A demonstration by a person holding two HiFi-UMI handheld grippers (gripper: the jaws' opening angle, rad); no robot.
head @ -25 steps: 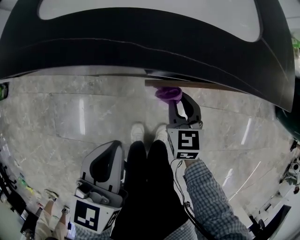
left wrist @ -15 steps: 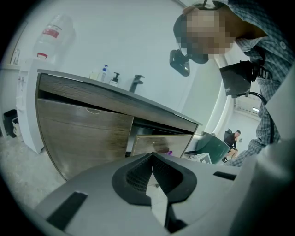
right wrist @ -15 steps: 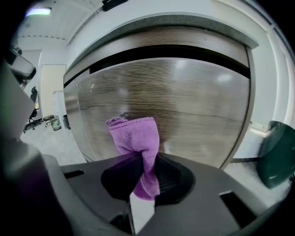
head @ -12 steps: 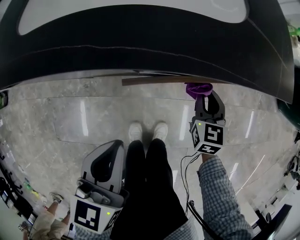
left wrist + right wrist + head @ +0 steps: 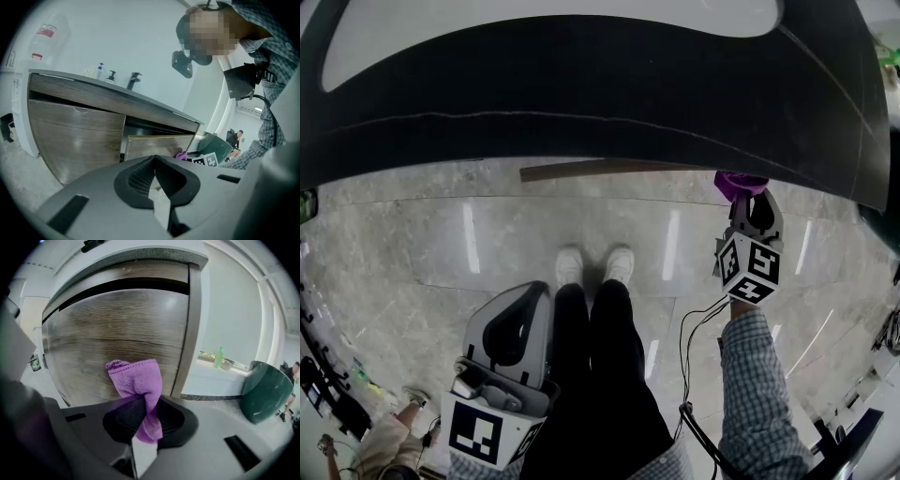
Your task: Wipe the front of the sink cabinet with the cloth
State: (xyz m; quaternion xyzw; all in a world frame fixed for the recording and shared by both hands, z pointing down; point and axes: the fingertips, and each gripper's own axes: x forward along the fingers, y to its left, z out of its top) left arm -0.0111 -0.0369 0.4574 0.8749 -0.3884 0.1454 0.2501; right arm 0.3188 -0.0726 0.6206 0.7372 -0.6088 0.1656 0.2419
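Against the right end of the wood-grain front, my right claw (image 5: 146, 420) is clamped on the purple cloth (image 5: 135, 378). A twisted tail of it runs down between the two jaws, and the bunched head sticks out past the tips and lies against the sink cabinet (image 5: 112, 329). The bunch sits low on the panel, just left of the cabinet's right-hand vertical edge. From my head camera the same claw reaches out on my right, with the cloth (image 5: 737, 183) tucked just under the overhanging edge of the dark worktop (image 5: 581, 94).

My left claw (image 5: 154, 162) has its jaws pressed together with nothing between them. It hangs low beside my leg, well apart from the cabinet, and looks up at it. Its view shows the front from the other end: one wooden panel (image 5: 157, 144) stands out of line with the rest, and the cloth is at that panel's right edge. A tap (image 5: 133, 80) and two pump bottles (image 5: 99, 70) stand on the worktop.

Beyond the cabinet's right end sits a dark green bin (image 5: 265, 390). My white shoes (image 5: 570, 264) stand on the pale marble floor (image 5: 422, 253).
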